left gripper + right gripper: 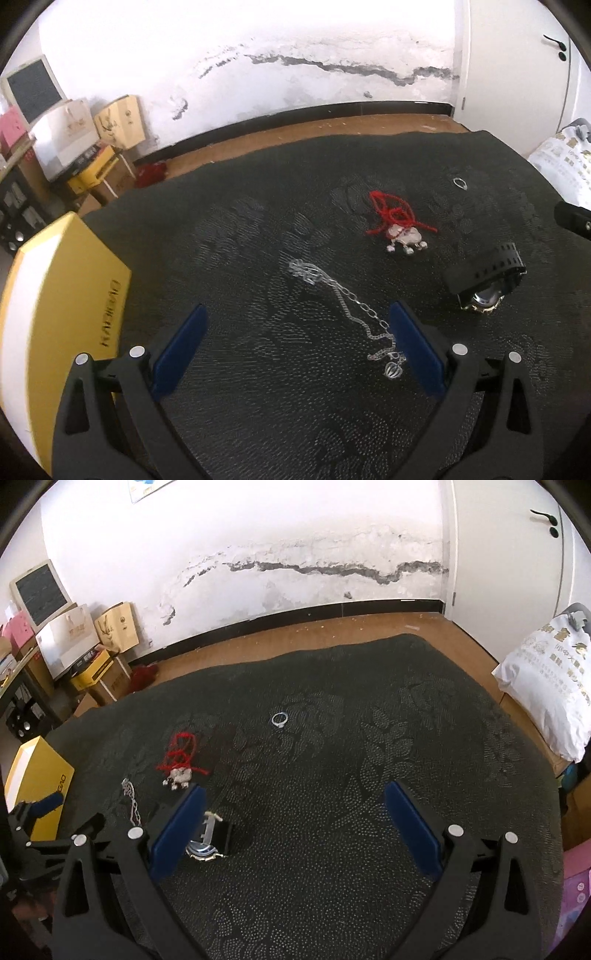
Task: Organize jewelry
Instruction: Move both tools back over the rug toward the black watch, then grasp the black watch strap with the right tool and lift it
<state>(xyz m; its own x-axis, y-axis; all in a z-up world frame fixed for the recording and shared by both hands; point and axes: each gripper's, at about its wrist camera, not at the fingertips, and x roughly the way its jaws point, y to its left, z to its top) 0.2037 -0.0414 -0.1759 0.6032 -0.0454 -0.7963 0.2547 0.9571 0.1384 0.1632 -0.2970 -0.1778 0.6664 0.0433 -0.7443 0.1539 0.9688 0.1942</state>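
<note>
On a dark patterned cloth (258, 369) lie a silver chain necklace (347, 299) with a small cage pendant (393, 369), a red cord with a silver charm (399, 225), a black-strapped watch (484, 280) and a silver ring (460, 182). My left gripper (297, 314) is open and empty just above the cloth, with the chain's pendant end beside its right finger. My right gripper (295, 797) is open and empty; the watch (212, 836) lies by its left finger, the ring (279, 719) and the red cord (181, 755) farther ahead.
A yellow box (66, 295) sits at the cloth's left edge, also in the right wrist view (37, 771). Wooden floor (332, 627) and a cracked white wall lie beyond. Cartons and bags (92, 646) stand far left; a white printed sack (546, 686) on the right.
</note>
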